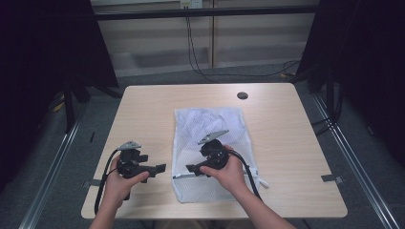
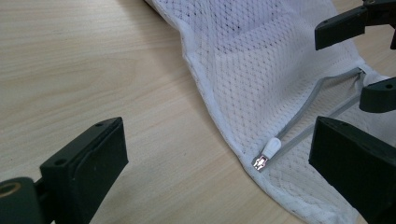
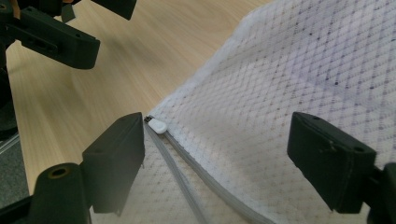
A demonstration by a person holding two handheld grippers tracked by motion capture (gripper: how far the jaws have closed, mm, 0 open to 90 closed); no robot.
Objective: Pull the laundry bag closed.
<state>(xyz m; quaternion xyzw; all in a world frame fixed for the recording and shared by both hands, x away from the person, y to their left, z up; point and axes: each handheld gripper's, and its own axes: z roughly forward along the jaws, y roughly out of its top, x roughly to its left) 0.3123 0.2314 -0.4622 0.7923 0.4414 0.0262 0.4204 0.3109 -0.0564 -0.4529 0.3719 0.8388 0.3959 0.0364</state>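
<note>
Lying flat at the centre of the high view, the white mesh laundry bag (image 1: 210, 152) reaches down to the near edge of the table (image 1: 286, 143), with its zipper (image 2: 303, 121) running across the lower part and the small white zipper pull (image 2: 267, 154) parked at the bag's left corner. The left gripper (image 1: 160, 168), lower left of the frame, hovers just beside that corner with jaws spread wide and nothing between them; the right gripper (image 1: 191, 168) hangs over the bag near the zipper line, jaws likewise apart and empty. The pull is tiny and lies flat against soft mesh, so a closing jaw could likely pinch fabric instead, or nudge the pull aside and bunch the bag. Both grippers point at each other across one small spot, so their tips could well collide. Bare wood lies open to the left and right of the bag; the bag's lower hem sits near the table's front edge.
</note>
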